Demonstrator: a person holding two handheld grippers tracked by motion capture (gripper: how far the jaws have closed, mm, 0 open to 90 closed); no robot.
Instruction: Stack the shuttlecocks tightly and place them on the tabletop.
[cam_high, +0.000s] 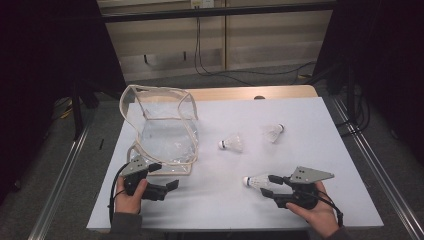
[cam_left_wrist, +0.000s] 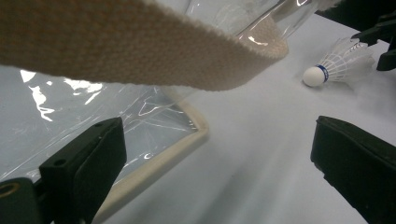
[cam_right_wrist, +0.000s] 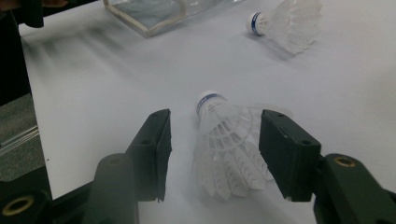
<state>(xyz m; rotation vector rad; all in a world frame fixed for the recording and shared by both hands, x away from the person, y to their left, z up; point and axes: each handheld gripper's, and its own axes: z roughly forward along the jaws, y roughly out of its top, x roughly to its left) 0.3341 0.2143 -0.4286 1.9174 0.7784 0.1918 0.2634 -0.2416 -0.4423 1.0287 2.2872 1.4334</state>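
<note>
Shuttlecock (cam_right_wrist: 229, 149) lies between the parted jaws of the right claw (cam_right_wrist: 212, 154); closing hard risks crushing the feathers.

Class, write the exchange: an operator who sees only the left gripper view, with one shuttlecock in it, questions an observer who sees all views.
Operator: I see one shuttlecock. Are there more?
Observer: Yes, three lie on the table: the near shuttlecock, the middle shuttlecock and the far shuttlecock.
Operator: Does the right gripper hold the near one?
Observer: No. The right gripper is open, its jaws on either side of the feathers, not clamped.
</note>
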